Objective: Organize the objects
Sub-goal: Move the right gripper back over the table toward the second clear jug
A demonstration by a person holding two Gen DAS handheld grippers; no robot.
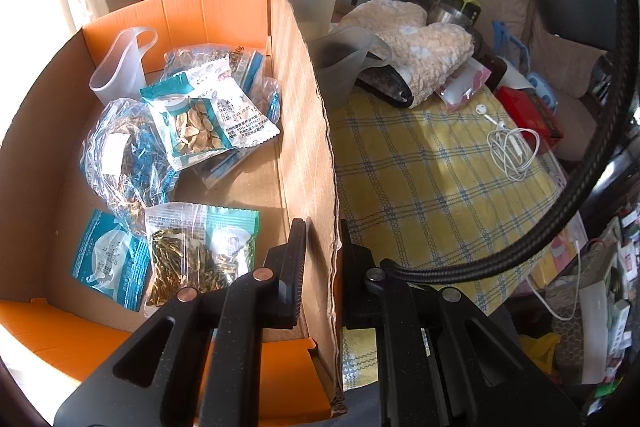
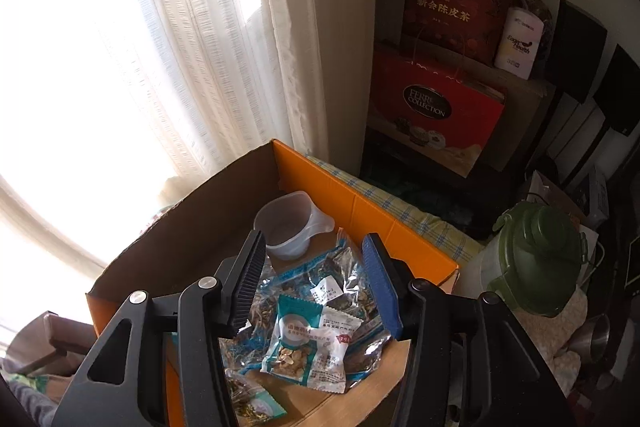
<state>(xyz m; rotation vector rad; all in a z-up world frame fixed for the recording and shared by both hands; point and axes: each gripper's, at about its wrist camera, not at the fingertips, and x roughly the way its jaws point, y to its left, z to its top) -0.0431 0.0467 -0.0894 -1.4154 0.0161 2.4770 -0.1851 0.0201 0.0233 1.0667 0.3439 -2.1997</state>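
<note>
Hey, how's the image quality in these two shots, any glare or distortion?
Right wrist view: the curtained window is blown out white, leaving the cardboard box dim. Left wrist view: sun stripes cross the box wall and washes out the left edge; fisheye bends the tablecloth grid.

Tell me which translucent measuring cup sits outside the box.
The measuring cup on the checked cloth, against the cream towel; the other cup stands inside the cardboard box, far corner.
</note>
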